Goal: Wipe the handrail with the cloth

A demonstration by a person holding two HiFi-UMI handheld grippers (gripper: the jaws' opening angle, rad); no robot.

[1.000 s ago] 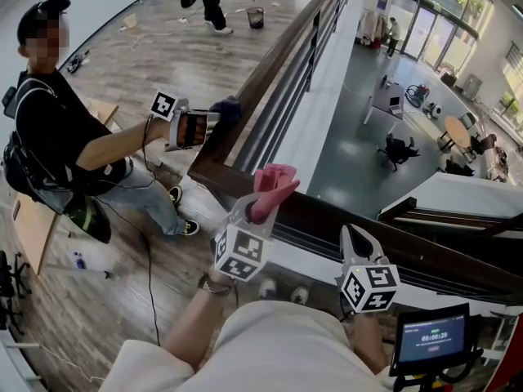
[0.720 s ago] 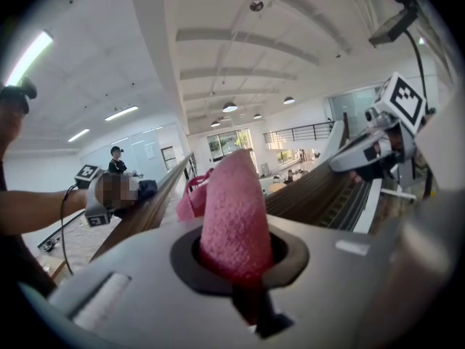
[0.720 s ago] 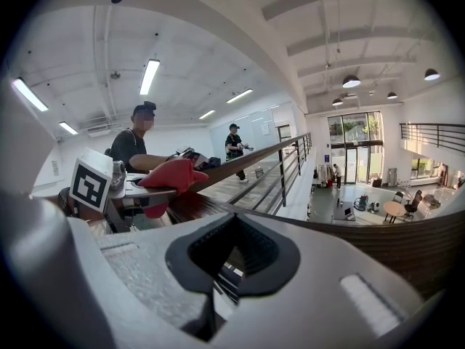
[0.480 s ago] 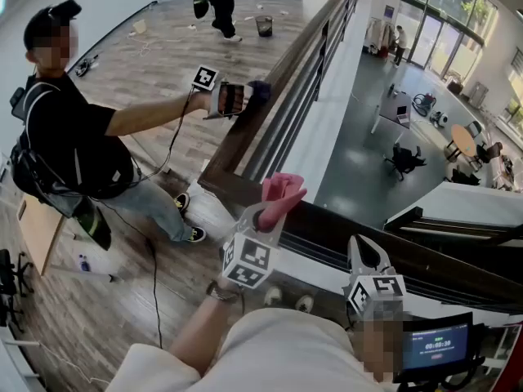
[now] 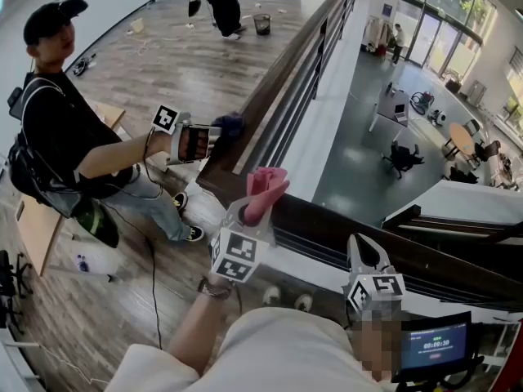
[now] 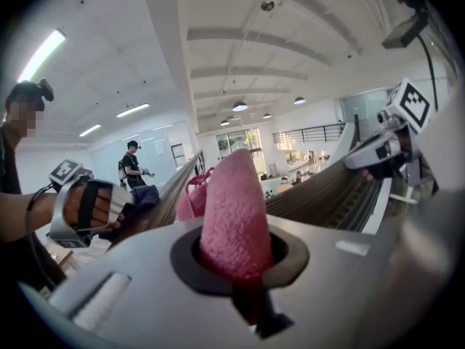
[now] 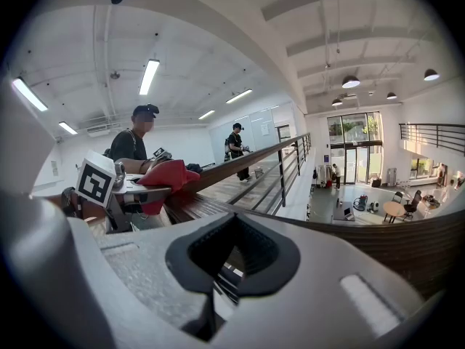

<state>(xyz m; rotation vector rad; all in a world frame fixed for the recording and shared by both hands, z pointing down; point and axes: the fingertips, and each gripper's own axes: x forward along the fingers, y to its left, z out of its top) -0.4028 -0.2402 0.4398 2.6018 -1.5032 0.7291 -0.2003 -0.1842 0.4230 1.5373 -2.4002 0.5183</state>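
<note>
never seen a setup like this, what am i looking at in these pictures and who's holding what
No robot: a person holds a two-jaw gripper in each hand; the marker cubes are part of them. One picture is from a camera on the person's head, looking down; the other two ride on the grippers. The left gripper has its jaws shut on a pink cloth at the wooden handrail. The right gripper holds nothing. A second person beside the rail holds a dark cloth with a similar tool.

My cloth [image 6: 234, 209] is pink, fuzzy, matt terry. The handrail [image 5: 276, 76] is dark wood, smooth, faintly glossy. The floor [image 5: 163, 64] shows grey wood-grain planks.
</note>
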